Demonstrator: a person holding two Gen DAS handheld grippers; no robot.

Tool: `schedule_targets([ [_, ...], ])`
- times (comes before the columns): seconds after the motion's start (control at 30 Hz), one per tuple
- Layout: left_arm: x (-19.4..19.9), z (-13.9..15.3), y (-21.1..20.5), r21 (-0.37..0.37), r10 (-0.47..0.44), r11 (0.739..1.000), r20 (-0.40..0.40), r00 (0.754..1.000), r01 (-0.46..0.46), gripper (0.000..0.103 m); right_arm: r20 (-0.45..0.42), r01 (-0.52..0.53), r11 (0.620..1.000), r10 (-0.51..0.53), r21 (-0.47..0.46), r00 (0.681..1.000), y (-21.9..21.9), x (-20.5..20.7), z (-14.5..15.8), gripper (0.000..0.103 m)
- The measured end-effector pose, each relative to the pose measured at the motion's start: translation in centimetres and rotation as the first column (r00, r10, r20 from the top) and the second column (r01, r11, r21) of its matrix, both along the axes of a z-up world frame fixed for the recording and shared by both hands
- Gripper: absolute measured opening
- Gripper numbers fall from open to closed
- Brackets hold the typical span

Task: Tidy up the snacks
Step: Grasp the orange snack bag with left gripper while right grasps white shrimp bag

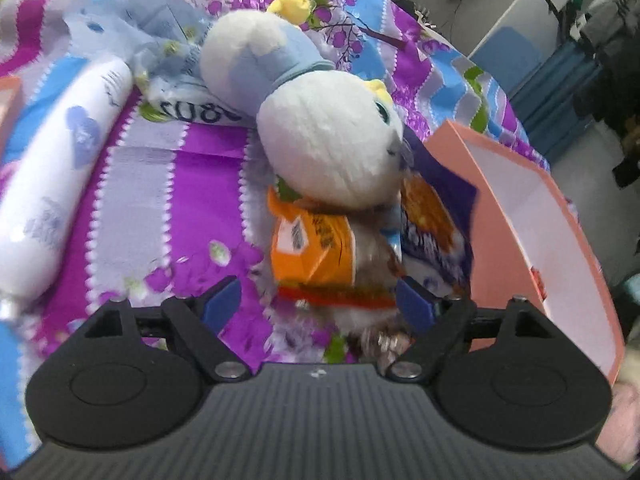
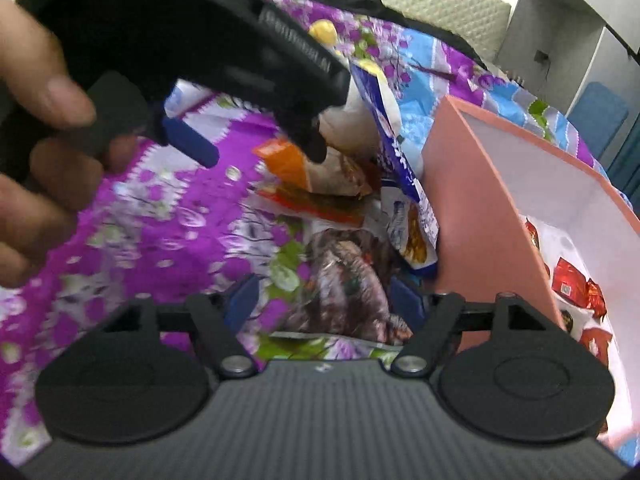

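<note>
Both grippers w/ jaws apart, gripping nothing: left gripper (image 1: pixel 318 300) over orange snack packet (image 1: pixel 310 246); right gripper (image 2: pixel 325 301) over brown packet (image 2: pixel 348 280), beside pink box (image 2: pixel 480 208).

Plush toy (image 1: pixel 320 136) hides the tops of the snack packets (image 1: pixel 316 248); pink box (image 1: pixel 560 248) cut off at right; packet print blurred.

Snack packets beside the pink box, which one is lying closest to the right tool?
The brown packet, lying flat directly between the open right tool fingers. The orange packet and blue packet sit farther away.
</note>
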State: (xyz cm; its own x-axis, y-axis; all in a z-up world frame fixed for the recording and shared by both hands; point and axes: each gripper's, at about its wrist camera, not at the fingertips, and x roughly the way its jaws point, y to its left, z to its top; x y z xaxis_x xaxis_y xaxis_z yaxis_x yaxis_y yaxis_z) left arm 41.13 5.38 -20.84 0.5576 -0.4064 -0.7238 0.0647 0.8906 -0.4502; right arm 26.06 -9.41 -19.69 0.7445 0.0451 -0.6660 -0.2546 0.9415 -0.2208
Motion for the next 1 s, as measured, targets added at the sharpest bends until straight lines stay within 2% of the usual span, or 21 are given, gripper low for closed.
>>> schedule_targets([
  [0.07,1.3,-0.6,-0.1,-0.037,-0.003,0.999,-0.008,1.0,0.003,0.087,-0.013,0.008,1.0,-0.009,-0.028,1.0,0.0,1.3,-0.6,0.074],
  [0.27,3.3,-1.7,-1.5,-0.027,-0.046,0.999,0.006,0.999,0.046,0.087,-0.071,-0.026,0.996,0.02,-0.084,0.997,0.5,3.2,-2.3,0.074],
  [0.4,3.8,-2.0,-1.8,-0.061,-0.051,0.997,0.026,0.998,0.053,0.087,-0.073,-0.029,0.995,0.022,-0.098,0.997,0.7,3.6,-2.9,0.075],
  [0.5,4.0,-2.6,-2.3,-0.087,-0.075,0.993,0.027,0.997,0.077,0.073,-0.089,-0.019,0.997,0.012,-0.075,0.996,0.7,3.9,-2.8,0.073],
  [0.53,3.9,-2.8,-2.5,-0.091,-0.081,0.992,0.028,0.996,0.083,0.071,-0.093,-0.015,0.998,0.009,-0.065,0.996,0.6,4.0,-2.8,0.07],
  [0.6,3.5,-2.7,-2.9,-0.074,-0.079,0.994,0.043,0.996,0.082,0.069,-0.094,-0.003,0.998,-0.003,-0.064,0.996,0.3,4.0,-2.6,0.056],
  [0.7,3.1,-2.3,-3.3,-0.056,-0.074,0.995,0.057,0.996,0.077,0.06,-0.104,-0.01,0.999,0.005,-0.049,0.995,-0.4,4.1,-2.2,0.05],
  [0.73,3.0,-2.1,-3.5,-0.041,-0.07,0.997,0.058,0.996,0.072,0.054,-0.105,-0.012,0.999,0.007,-0.045,0.994,-0.5,4.1,-2.1,0.048],
  [0.8,2.8,-1.9,-3.5,-0.031,-0.064,0.997,0.053,0.997,0.065,0.05,-0.107,-0.013,0.999,0.009,-0.039,0.994,-0.8,3.9,-1.9,0.043],
  [0.83,2.7,-1.7,-3.5,-0.03,-0.062,0.998,0.054,0.997,0.063,0.041,-0.103,-0.013,0.999,0.009,-0.04,0.995,-0.9,3.8,-1.7,0.039],
  [1.0,1.8,-0.7,-3.1,-0.015,-0.039,0.999,0.052,0.998,0.04,0.035,-0.114,-0.017,1.0,0.018,0.007,0.993,-1.7,2.8,-1.0,0.035],
])
